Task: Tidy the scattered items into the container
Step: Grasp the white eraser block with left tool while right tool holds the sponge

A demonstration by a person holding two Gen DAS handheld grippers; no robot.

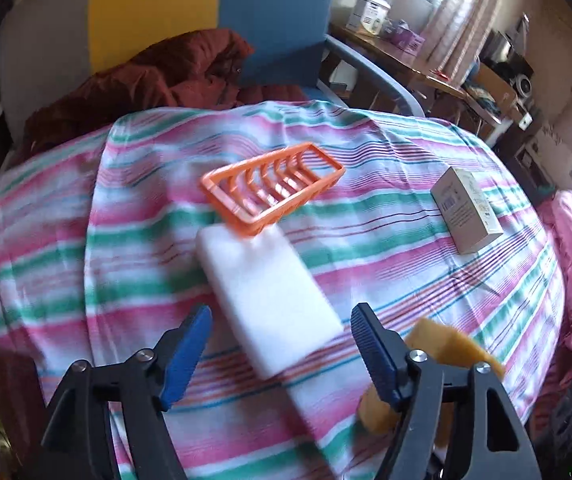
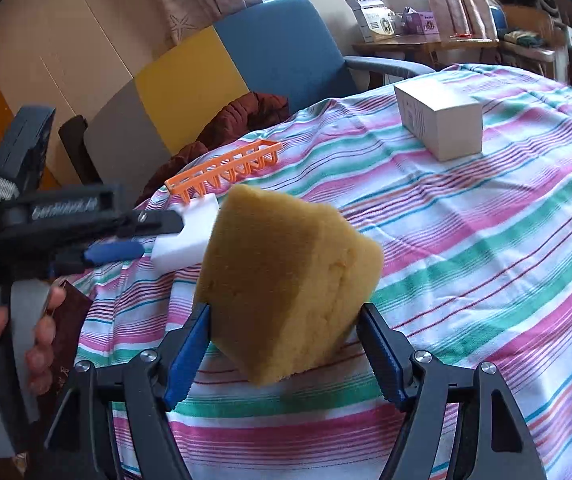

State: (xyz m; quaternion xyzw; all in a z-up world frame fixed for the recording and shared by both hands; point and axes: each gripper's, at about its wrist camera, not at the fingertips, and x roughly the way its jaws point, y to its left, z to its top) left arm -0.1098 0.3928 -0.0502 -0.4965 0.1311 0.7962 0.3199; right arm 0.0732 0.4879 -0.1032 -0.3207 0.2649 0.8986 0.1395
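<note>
The right tool [image 2: 284, 344] grips a yellow sponge [image 2: 286, 288] above the striped worktop [image 2: 486, 280]; the left tool [image 1: 282, 344] stands open around a white block [image 1: 266, 296], not pressing it. The orange basket [image 1: 274, 196] is empty, so nothing seems tidied yet; a small box [image 1: 466, 210] waits too.

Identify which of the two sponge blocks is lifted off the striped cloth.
The yellow sponge wedge, clamped between the right gripper fingers, is lifted. The white rectangular sponge block lies on the cloth by the orange plastic rack.
</note>
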